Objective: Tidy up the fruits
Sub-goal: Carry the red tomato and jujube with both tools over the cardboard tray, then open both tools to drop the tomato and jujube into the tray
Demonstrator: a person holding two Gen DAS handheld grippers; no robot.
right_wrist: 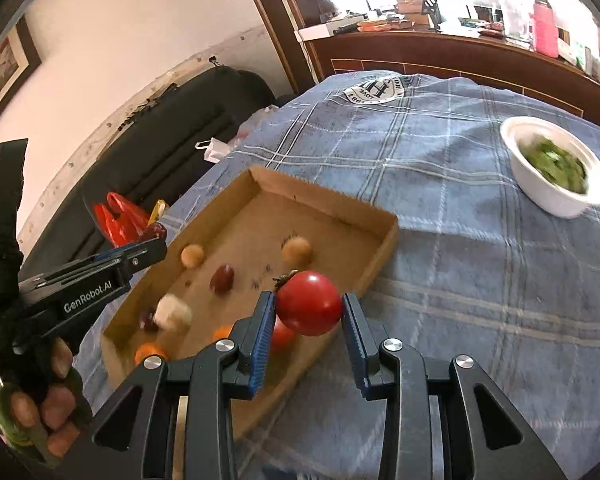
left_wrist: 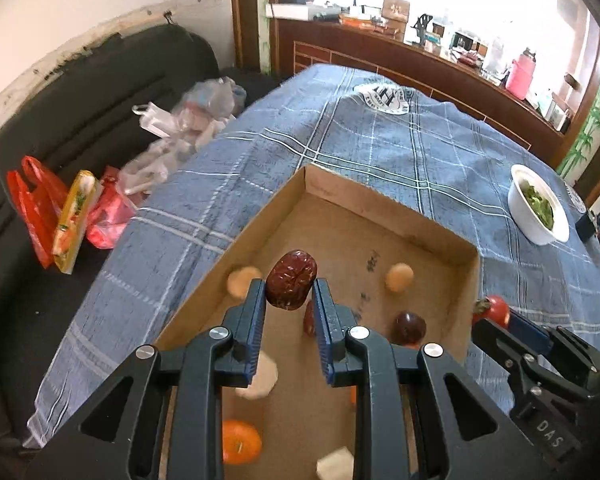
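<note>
My left gripper (left_wrist: 290, 290) clamps a red date (left_wrist: 292, 280) above the cardboard tray (left_wrist: 472, 276); right gripper (right_wrist: 309, 312) clamps a tomato (right_wrist: 309, 304).

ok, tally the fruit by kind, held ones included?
Red dates: 3, one in left tool
Tomatoes: 2, one in right tool
Tan round fruits: 2
Oranges: 2
White chunks: 2
Total: 11

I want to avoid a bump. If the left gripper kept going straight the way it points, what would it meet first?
Probably the cardboard box floor, near the tan round fruit; depth is unclear. The left gripper holds a red date.
</note>
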